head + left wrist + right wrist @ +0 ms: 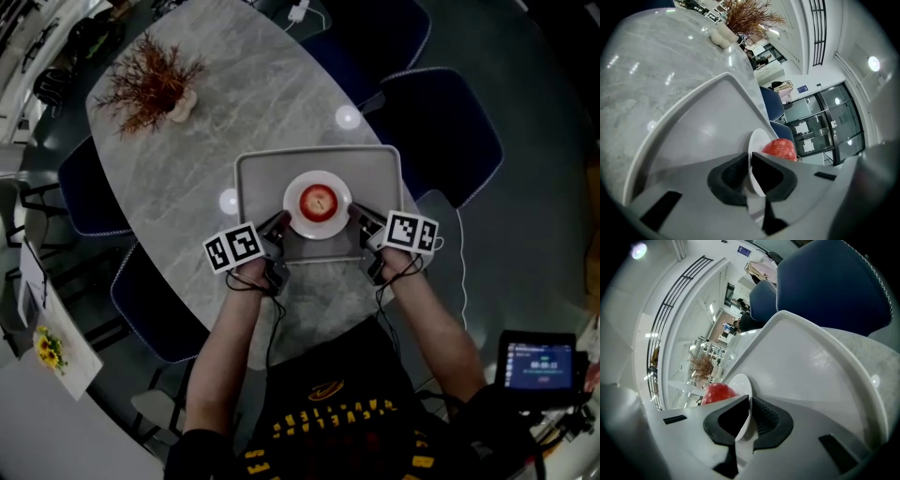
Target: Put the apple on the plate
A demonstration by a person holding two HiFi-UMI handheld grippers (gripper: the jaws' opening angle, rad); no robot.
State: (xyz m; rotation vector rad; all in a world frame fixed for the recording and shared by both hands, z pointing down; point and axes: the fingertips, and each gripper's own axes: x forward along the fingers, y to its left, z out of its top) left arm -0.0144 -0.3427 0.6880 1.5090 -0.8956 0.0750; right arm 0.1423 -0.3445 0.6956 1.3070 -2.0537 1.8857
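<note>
Sitting in the middle of the white plate (293,188) is the red apple (319,201). The apple is already on the plate.

A person holds the plate from both sides. The left hand-held gripper (278,223) bites the left edge of the plate. In the left gripper view, its two dark jaws are closed on the thin white rim, one above and one below. The apple peeks out just behind them. The right hand-held gripper (359,217) does the same on the right edge. In the right gripper view, its jaws pinch the rim too, and the apple shows red behind them.

The plate is over the near half of a grey tray (253,173). I cannot tell if the plate touches the tray or hangs just above it. The tray lies on a pale stone tabletop (187,169).

Far from the tray, at the other end of the tabletop, stands a dry brown plant (150,80) in a small light pot. Blue chairs (441,127) stand around the tabletop.
</note>
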